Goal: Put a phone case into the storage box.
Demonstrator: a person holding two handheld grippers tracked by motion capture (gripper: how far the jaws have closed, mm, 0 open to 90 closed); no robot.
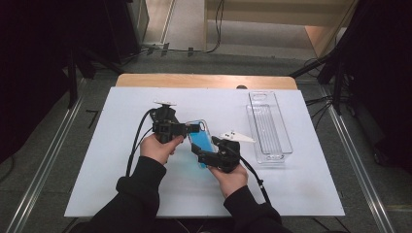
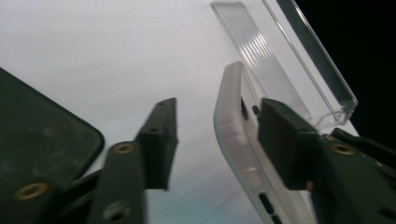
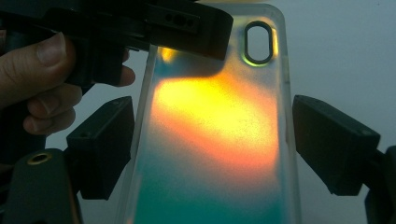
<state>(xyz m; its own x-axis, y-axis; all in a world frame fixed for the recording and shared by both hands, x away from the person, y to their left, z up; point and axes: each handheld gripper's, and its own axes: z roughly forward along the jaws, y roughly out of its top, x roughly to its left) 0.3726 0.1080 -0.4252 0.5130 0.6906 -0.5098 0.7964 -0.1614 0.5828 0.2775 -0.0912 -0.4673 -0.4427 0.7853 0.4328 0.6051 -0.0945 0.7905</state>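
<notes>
Here, the phone case (image 1: 200, 142) hangs between both tongs, left tongs (image 1: 193, 128) still spread with one pad touching, right tongs (image 1: 203, 156) pinching its sides loosely, so it may slip to the worktop (image 1: 291, 194).

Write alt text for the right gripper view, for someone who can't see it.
An iridescent phone case, glowing orange over teal, stands between the right gripper's two black jaws. The left gripper, held in a hand, reaches over its top edge beside the oval camera cutout.

Dim room, bright white table (image 1: 121, 145); gripper views soft, blurred.
</notes>
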